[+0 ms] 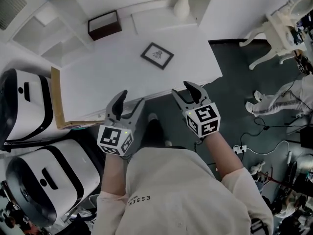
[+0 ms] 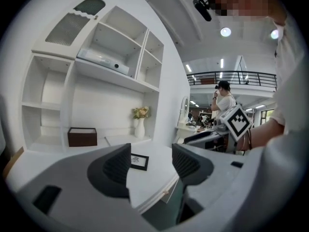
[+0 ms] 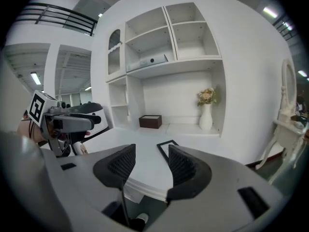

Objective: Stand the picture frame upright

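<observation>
Dressed in a pale beige top (image 1: 171, 190), small dark lettering, perhaps a brand. Grey left gripper (image 1: 132, 98) and right gripper (image 1: 182, 88), black-and-white marker cubes (image 1: 115, 138).

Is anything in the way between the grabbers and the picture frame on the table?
Nothing visible is. The picture frame lies flat on the white table, with only bare tabletop between it and the open left gripper and right gripper. The brown box and vase stand farther back, behind it.

the white table (image 1: 107, 77) bears a black picture frame (image 1: 157, 56) lying flat near its middle, a dark brown box (image 1: 104, 25) at 11 o'clock, a white flower vase (image 1: 181, 6) at 1 o'clock.
</observation>
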`<state>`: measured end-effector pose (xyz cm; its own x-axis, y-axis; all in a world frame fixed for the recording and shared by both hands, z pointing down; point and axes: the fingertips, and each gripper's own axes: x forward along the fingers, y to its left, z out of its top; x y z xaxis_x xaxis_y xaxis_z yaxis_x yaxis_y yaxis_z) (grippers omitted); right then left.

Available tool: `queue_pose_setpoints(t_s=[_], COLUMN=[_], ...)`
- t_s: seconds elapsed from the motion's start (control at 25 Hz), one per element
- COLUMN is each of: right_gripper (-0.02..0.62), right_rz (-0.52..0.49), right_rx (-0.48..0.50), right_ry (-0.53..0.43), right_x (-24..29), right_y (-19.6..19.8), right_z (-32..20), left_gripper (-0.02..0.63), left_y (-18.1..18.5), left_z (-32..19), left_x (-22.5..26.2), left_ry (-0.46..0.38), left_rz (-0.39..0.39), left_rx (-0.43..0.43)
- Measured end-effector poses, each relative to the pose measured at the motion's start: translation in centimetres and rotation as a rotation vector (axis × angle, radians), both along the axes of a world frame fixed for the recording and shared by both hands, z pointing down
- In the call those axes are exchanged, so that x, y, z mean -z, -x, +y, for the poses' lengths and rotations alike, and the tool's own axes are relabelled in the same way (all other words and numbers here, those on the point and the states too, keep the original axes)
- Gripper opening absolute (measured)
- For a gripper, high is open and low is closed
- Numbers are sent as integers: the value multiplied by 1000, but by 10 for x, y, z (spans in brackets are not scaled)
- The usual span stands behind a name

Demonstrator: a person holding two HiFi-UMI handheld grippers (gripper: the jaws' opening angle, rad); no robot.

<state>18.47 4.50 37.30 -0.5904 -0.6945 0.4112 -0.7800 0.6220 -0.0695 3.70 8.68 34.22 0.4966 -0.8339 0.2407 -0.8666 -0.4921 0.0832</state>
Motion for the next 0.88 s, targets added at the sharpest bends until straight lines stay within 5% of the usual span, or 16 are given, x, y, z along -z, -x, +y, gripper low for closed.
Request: queue_pose_setpoints(t_s=[0.4, 0.88], right_gripper=[224, 224], right_rz=[99, 109], right_rx=[-83, -266], right_ry=[223, 511], right_x=[-76, -172], right_y=[22, 15], right_z=[-121, -189], left_gripper=[252, 252], left_y=[34, 39], left_z=[-128, -192], left_x=[-35, -88], left_ry=[81, 163], left_rz=[-60, -62], left_rx=[-59, -126])
